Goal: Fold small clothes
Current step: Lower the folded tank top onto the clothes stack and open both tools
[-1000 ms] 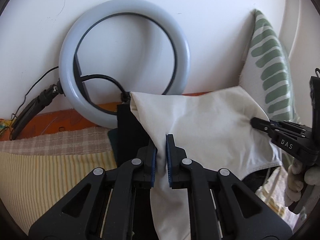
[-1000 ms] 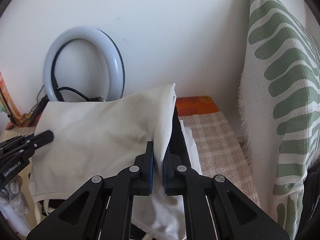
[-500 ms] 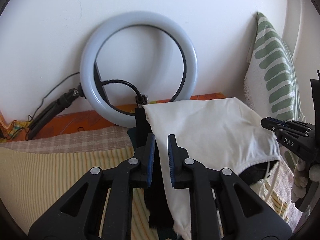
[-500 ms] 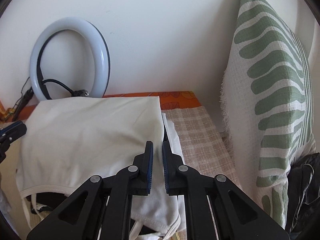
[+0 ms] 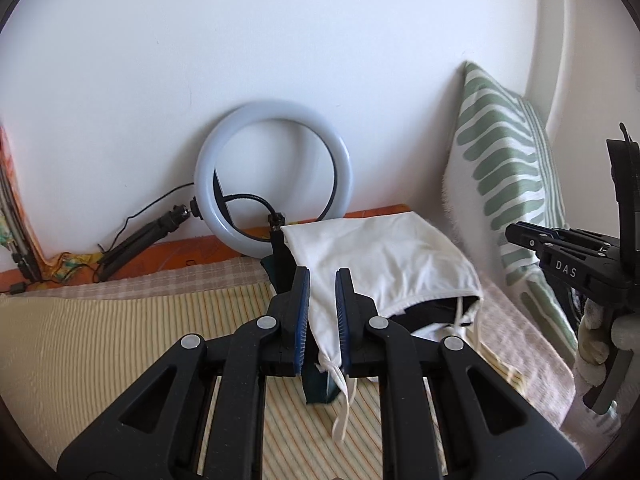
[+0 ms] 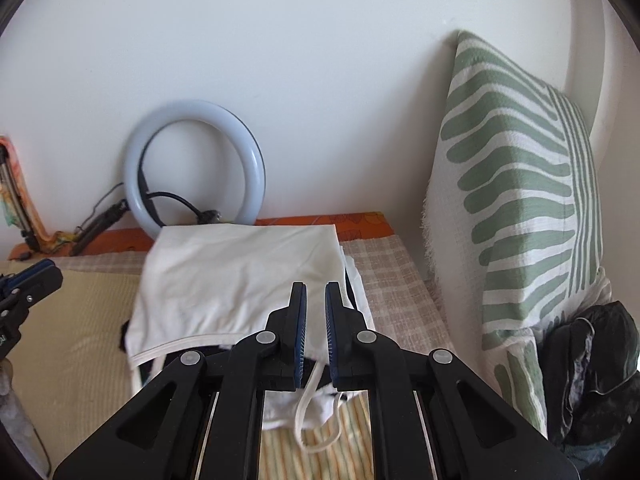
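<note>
The left gripper [image 5: 321, 308] has its jaws apart and grips nothing; the right gripper [image 6: 315, 320] is the same. The white garment [image 6: 240, 276] lies flat at 12 o'clock from them, on top of darker clothes [image 5: 424, 312] on the striped mat [image 5: 120, 340]. The fold seems just laid down. Next, I think, its loose straps [image 6: 316, 412] at 6 o'clock need tucking in.

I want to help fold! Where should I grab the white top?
Probably grab the white top at its two near corners beside the strap, coming from the front, one gripper each. The banded hem lifts off the dark clothes beneath, so fingers can slip under.
</note>
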A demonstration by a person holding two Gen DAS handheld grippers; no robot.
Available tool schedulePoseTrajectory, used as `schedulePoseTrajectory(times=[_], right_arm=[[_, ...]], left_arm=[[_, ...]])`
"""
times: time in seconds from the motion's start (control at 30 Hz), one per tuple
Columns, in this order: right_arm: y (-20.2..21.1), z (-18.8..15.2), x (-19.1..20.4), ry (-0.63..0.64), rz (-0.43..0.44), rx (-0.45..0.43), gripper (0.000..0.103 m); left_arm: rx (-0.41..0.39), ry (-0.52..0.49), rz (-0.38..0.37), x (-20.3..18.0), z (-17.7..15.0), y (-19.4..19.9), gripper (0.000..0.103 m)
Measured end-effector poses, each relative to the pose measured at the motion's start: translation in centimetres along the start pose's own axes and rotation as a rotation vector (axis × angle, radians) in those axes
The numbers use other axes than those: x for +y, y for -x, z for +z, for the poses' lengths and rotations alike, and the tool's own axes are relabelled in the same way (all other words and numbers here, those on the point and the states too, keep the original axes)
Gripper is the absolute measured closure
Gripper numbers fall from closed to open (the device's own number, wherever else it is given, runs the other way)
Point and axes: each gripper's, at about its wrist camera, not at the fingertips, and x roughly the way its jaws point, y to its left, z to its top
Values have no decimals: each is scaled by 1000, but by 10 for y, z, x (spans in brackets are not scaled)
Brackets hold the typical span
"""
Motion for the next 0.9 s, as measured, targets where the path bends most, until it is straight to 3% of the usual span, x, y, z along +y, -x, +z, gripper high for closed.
schedulePoseTrajectory(times=[0.23, 0.5, 0.63, 0.9], right_arm=[[69, -10, 17, -5, 9, -43, 95], [132, -42, 42, -12, 31, -67, 95], [154, -65, 51, -50, 70, -70, 95], [177, -117, 77, -34, 61, -81, 95]], left_arm=[[-48, -23, -18, -7, -11, 81, 92], [-74, -50, -39, -6, -49, 160, 92], [-66, -52, -53, -2, -76, 186, 92], [-60, -91, -40, 3, -130, 211, 92]])
